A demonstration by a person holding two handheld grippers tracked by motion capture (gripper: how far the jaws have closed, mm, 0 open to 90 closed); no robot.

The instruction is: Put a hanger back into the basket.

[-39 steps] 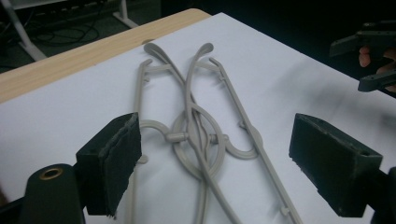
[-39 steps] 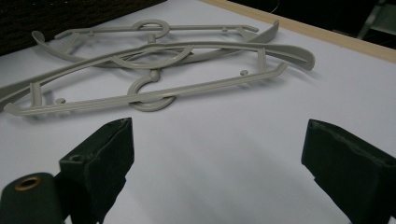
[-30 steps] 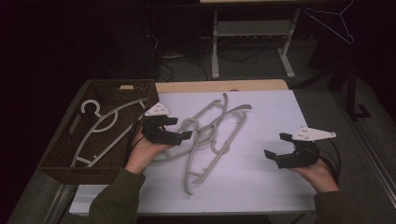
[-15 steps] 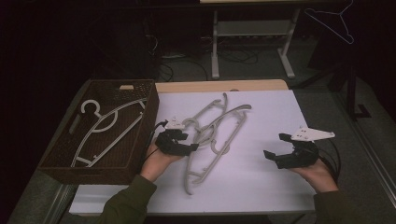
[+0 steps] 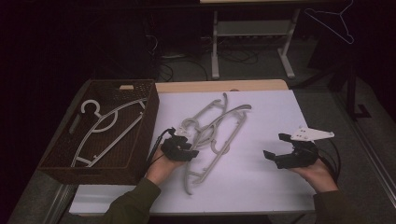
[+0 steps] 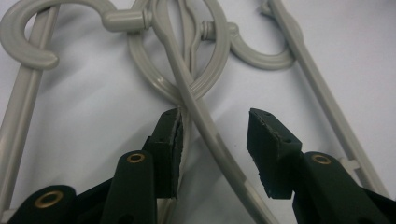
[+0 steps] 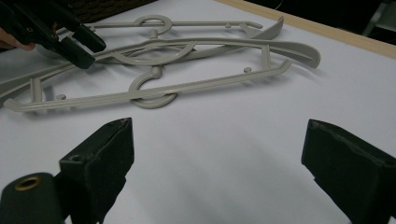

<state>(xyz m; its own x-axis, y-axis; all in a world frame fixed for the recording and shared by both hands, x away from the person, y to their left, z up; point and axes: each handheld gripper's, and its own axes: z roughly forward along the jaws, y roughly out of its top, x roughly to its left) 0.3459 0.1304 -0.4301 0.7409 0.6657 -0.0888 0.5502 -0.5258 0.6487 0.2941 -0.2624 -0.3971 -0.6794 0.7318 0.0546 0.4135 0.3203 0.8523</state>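
Dark floor, trailing cables and a metal table frame (image 5: 250, 44) fill the room beyond a wooden table (image 5: 219, 86) that carries a white sheet (image 5: 261, 172) over most of its top. At the table's left end stands a brown woven basket (image 5: 140, 140) with one grey plastic hanger (image 5: 103, 133) lying flat in it. Just right of the basket, a tangled pile of hangers (image 5: 215, 128) rests on the sheet, hooks threaded through one another. Down on its near end, the left gripper (image 6: 212, 135) has just been closing, its jaws straddling one hanger arm (image 6: 210, 133), one pad close against a bar, the other clear of it. Off to the right, well apart from the pile, the right gripper (image 5: 280, 156) hovers with jaws wide and empty. My worry: because the hooks interlock, lifting that arm could drag its neighbours along, or the thin, slick bar might slip out of a partial pinch.
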